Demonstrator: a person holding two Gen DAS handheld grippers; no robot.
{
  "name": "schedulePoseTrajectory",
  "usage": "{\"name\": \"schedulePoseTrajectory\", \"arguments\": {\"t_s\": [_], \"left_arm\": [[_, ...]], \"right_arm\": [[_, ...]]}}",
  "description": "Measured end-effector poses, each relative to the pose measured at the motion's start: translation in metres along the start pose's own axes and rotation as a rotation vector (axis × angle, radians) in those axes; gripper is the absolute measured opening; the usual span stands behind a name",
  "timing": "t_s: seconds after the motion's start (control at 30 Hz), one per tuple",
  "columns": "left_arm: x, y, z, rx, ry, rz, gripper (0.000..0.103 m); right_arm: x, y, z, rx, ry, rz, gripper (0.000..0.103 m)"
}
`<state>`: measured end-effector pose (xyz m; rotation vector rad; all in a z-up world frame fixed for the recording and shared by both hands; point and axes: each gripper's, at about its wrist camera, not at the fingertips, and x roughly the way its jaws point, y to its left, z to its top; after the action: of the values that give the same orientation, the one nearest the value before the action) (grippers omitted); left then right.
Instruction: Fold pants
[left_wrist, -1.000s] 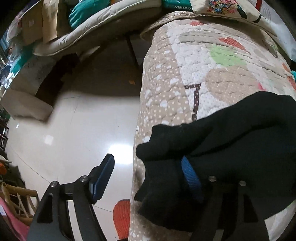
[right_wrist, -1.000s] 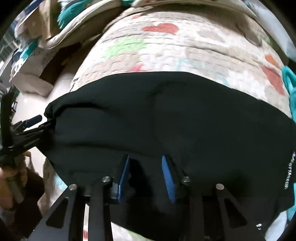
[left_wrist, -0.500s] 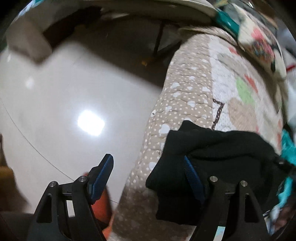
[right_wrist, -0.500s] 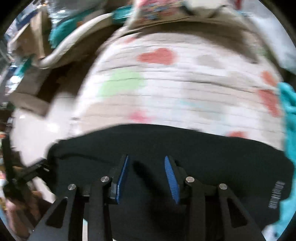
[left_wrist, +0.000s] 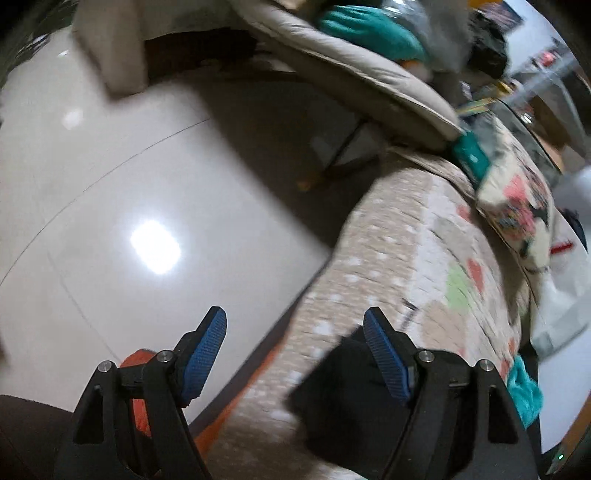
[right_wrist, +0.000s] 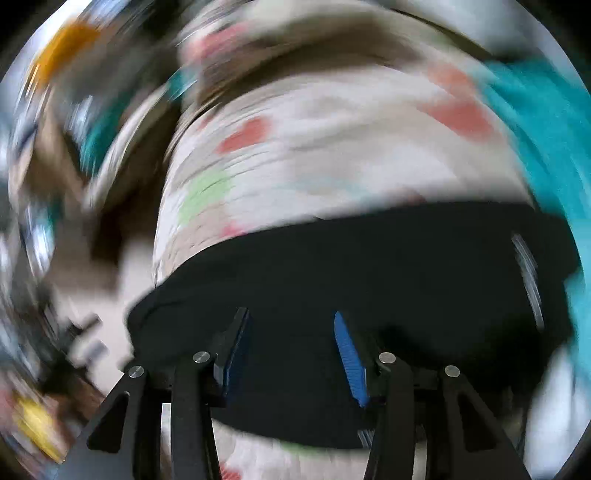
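A: Left wrist view. We found the left gripper (left_wrist: 295, 354) with fingers (left_wrist: 205, 354) spread wide and nothing between them. The black pants (left_wrist: 351, 406) lay on the patterned quilt (left_wrist: 424, 258) at the bed's edge, their corner behind the right-hand finger. Whether that finger touched the cloth, we could not tell.

B: Right wrist view, heavily blurred. We noted the right gripper (right_wrist: 291, 350) with jaws opening over the pants (right_wrist: 406, 266), cloth under the gap, pads apparently not pressing.

A: We judged a fold was being released.

B: Next, we reckoned, both grippers needed fresh holds on an edge for another fold.
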<state>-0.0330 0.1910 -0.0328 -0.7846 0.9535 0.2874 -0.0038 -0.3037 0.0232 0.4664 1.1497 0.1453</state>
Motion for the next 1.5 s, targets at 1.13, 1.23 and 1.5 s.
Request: {"name": "schedulePoseTrajectory", "arguments": {"t_s": [1.13,1.23,1.5], "left_arm": [[0.002,-0.042,-0.03,0.204,0.065,-0.057,0.077],[0.002,-0.046,-0.033,0.227,0.066,-0.053,0.077],[0.006,-0.048,-0.036,0.253,0.066,-0.026,0.077]], "right_arm": [[-0.07,-0.054,-0.037,0.238,-0.177,-0.184,0.058],[-0.072,-0.057,-0.004,0.146,-0.202,-0.342,0.059],[-0.008,-0.064,0.061,-0.084,-0.128,-0.554,0.059]]}}
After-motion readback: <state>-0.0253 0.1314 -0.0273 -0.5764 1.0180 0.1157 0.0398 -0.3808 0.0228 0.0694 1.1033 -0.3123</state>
